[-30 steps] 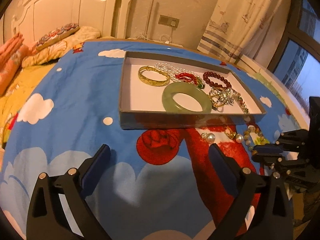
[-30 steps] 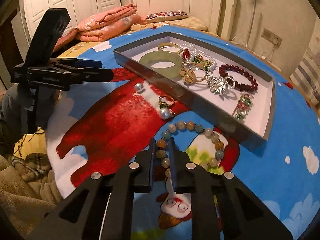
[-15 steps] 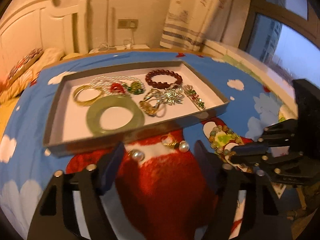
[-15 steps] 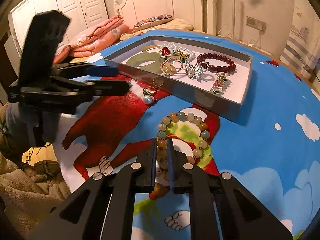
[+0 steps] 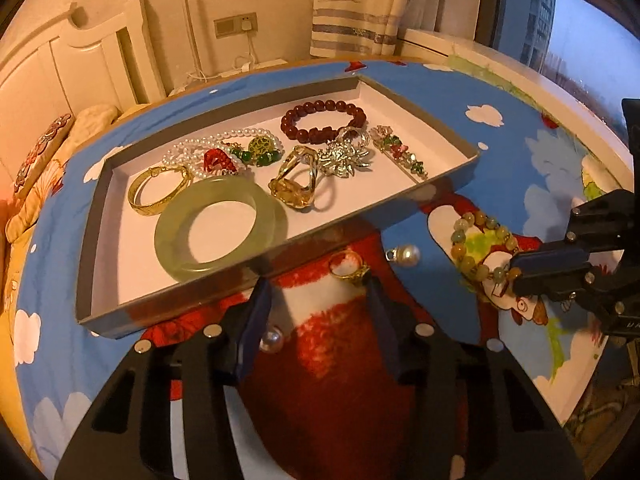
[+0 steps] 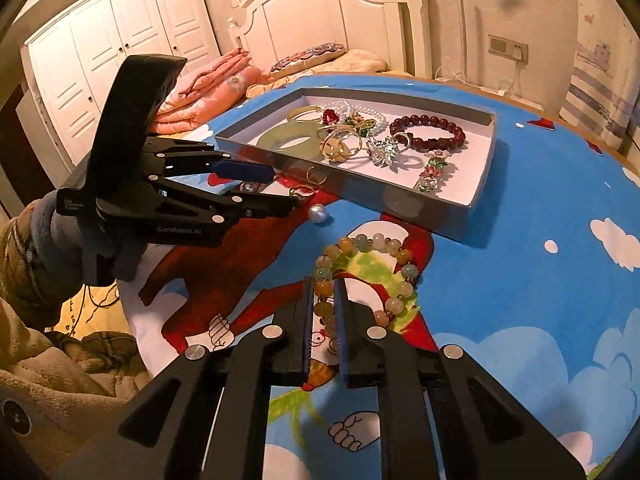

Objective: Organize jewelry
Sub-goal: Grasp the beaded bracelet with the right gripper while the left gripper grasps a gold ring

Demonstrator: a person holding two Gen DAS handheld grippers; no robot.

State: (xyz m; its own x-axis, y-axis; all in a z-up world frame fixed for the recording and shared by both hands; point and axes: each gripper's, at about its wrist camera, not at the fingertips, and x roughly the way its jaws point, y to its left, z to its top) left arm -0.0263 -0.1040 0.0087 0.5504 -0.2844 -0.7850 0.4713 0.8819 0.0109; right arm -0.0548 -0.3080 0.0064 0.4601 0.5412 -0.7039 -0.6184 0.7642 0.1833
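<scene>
A grey jewelry tray [image 5: 160, 300] [image 6: 452, 216] on the blue cartoon cloth holds a jade bangle [image 5: 220, 232], gold bangle, pearls, red bead bracelet [image 5: 320, 120], rings and brooches. Outside it lie a gold ring [image 5: 348, 268], two loose pearls [image 5: 404, 254] [image 5: 272, 340] and a multicolour bead bracelet [image 5: 476, 240] [image 6: 368, 276]. My left gripper [image 5: 320, 296] [image 6: 280, 188] is open, low over the cloth, with the gold ring just past its right fingertip. My right gripper [image 6: 322, 300] [image 5: 516, 272] is shut on the bead bracelet's near side.
The table's round edge runs close on the near side, with bedding [image 6: 60, 360] below. A bed with pink quilts [image 6: 208, 96] and headboard stands behind the table; curtain and window [image 5: 540, 20] at the far right.
My left gripper has swung right and forward, up to the gold ring and pearls by the tray's front wall. My right gripper stays shut on the bead bracelet, which has moved little.
</scene>
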